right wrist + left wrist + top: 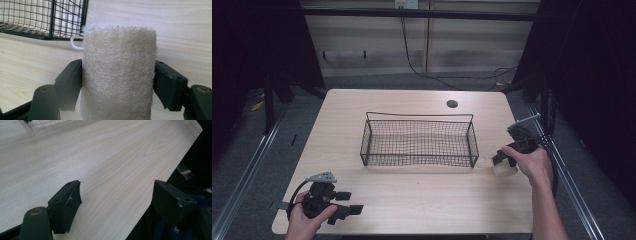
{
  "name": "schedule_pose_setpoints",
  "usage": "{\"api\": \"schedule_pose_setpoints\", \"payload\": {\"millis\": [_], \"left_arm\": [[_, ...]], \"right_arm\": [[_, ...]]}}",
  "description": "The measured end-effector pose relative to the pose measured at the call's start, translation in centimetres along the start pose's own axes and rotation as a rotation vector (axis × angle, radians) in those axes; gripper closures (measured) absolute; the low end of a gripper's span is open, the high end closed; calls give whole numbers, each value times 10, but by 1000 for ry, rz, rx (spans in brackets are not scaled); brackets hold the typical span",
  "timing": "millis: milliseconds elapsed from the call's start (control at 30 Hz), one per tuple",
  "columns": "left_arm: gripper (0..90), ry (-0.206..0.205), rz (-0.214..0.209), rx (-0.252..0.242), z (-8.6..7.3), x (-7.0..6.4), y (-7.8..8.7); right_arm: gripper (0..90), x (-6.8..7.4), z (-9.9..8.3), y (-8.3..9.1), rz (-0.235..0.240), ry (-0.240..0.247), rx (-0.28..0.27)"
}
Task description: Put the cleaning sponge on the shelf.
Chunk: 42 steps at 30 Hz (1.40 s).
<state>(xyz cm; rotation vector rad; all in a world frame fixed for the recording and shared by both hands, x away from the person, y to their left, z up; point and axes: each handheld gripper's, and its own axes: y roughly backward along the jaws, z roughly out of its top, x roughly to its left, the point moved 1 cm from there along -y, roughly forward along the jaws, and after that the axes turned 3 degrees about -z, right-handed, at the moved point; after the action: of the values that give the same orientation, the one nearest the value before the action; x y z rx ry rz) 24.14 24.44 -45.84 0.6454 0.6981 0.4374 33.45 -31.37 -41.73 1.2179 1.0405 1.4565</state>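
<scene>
At the right edge of a pale wood-grain worktop (412,200), the right claw (503,161) clamps a cream, fibrous loofah-like scrubbing pad (117,75), its two black jaws pressed against the pad's opposite sides. In the right gripper view the pad stands between the jaws, with a small white cord loop (76,43) sticking out near its top on the side facing the basket. The grip across the pad's width appears meant to keep the soft, springy piece from slipping or twisting during a carry.

Just beside the pad, toward the middle of the worktop, sits a black rectangular wire-mesh basket (419,141), open at the top with a raised wire rail along its far side. Its nearest corner (67,22) appears close behind the pad in the right gripper view, which suggests the pad is bound for the basket; the low walls and open top would let it be lowered in from above.

The left claw (349,205) rests at the near left corner of the worktop, well apart from the basket, its jaws spread wide with nothing between them and only bare wood ahead in the left gripper view. Parked there, it seems to leave the job to the right hand (534,165).
</scene>
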Motion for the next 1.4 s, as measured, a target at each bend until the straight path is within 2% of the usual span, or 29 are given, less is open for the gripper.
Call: {"api": "schedule_pose_setpoints", "payload": {"millis": [67,233,300,567,667,1133,1233,1267,1400], "left_arm": [[230,1,-3,0,0,0,0],[230,2,-3,2,0,0,-1],[230,1,-3,2,0,-1,-1],[238,-5,-6,5,0,-1,0],[238,-3,-4,1,0,-1,0],[238,-1,1,2,0,-1,0],[238,-1,1,0,0,-1,0],[238,-1,-1,4,0,-1,0],[237,1,2,0,0,-1,0]], "right_arm": [[294,-1,-1,3,14,10,-5],[294,-2,-2,11,16,17,-18],[294,-3,-2,19,32,35,-31],[294,1,-1,36,49,83,-25],[294,3,0,42,35,104,-34],[294,9,1,60,44,167,-32],[294,13,2,65,28,192,-29],[294,15,2,69,40,210,-31],[294,20,4,74,39,228,-33]]}}
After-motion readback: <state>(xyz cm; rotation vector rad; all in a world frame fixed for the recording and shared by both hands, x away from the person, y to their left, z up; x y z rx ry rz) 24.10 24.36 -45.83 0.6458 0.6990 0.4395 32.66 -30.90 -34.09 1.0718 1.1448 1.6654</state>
